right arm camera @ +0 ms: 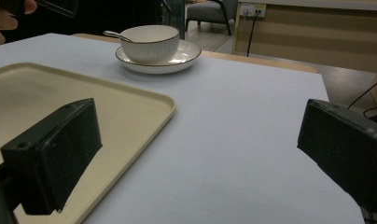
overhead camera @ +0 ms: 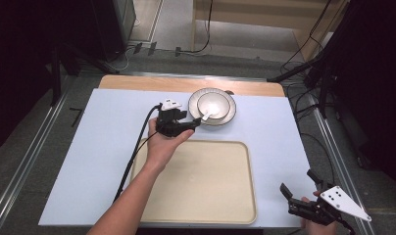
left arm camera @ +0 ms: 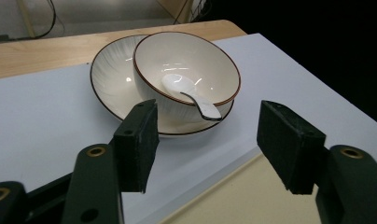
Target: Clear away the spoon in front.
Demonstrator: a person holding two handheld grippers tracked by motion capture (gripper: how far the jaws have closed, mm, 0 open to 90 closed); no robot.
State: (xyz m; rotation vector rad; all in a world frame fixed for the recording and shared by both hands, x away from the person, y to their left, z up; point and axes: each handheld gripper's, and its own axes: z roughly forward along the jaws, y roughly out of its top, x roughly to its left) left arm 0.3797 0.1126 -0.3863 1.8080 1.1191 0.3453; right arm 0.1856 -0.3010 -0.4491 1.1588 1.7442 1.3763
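A white bowl (overhead camera: 213, 105) with a brown rim sits on a white plate (overhead camera: 229, 116) at the back middle of the table. A white spoon (overhead camera: 206, 116) rests in the bowl, its handle over the near-left rim. My left gripper (overhead camera: 190, 123) is open just left of the plate, its jaws pointing at the spoon handle. From the left gripper view, the bowl (left arm camera: 186, 70), plate (left arm camera: 107, 79) and spoon (left arm camera: 191, 95) lie just beyond the open gripper (left arm camera: 207, 140). My right gripper (overhead camera: 299, 188) is open at the table's front right corner, holding nothing. The right gripper view shows the bowl (right arm camera: 150, 43) far off.
A large beige tray (overhead camera: 201, 181) lies at the front middle on the pale blue mat (overhead camera: 88, 147). In the right gripper view the tray (right arm camera: 84, 107) lies to the left. Cables and stands surround the table on the floor.
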